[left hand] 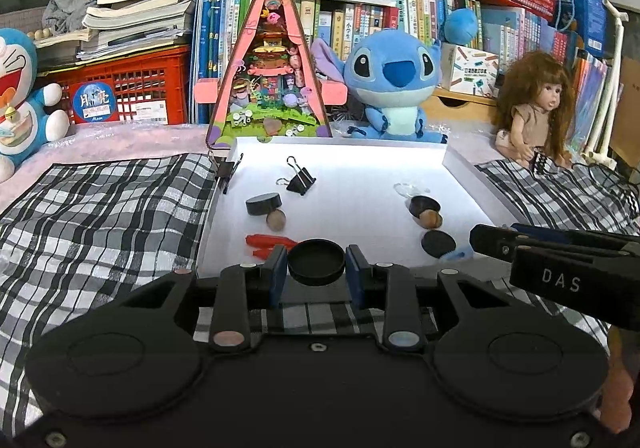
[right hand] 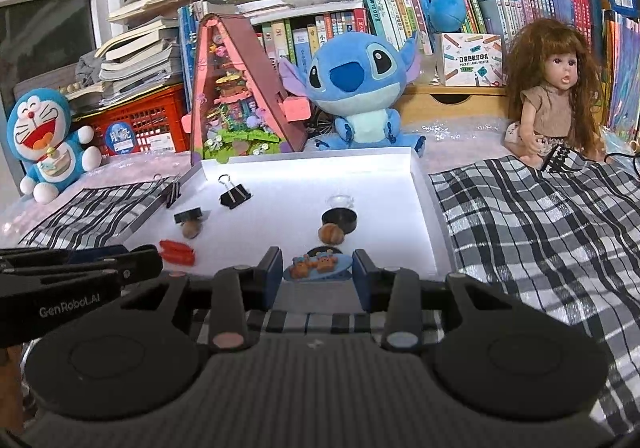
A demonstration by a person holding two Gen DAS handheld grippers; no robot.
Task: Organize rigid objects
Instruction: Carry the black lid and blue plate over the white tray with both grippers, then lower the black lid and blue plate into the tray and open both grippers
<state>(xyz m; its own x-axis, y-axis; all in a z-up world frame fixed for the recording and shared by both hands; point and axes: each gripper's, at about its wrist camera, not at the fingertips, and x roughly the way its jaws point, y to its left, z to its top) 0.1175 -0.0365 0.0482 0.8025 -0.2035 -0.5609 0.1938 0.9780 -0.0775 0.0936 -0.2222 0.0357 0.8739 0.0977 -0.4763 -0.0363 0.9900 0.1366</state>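
Observation:
In the left wrist view my left gripper [left hand: 316, 266] is shut on a black round lid [left hand: 316, 256], held just above the near edge of the white tray [left hand: 340, 143]. In the right wrist view my right gripper [right hand: 318, 272] is shut on a blue oval clip with small bear figures [right hand: 316, 266], also over the tray's [right hand: 308, 164] near edge. The two grippers sit side by side: the right gripper [left hand: 494, 244] shows at the right of the left view, and the left gripper [right hand: 140, 258] at the left of the right view.
In the tray lie a black binder clip [left hand: 301, 179], a black disc [left hand: 262, 204] beside a walnut [left hand: 276, 221], a red clip [left hand: 264, 241], a black cup [left hand: 422, 204] with a walnut [left hand: 431, 219], and another black disc [left hand: 438, 244]. Checked cloth [left hand: 100, 208] flanks the tray. Plush toys, a doll [left hand: 532, 104] and books stand behind.

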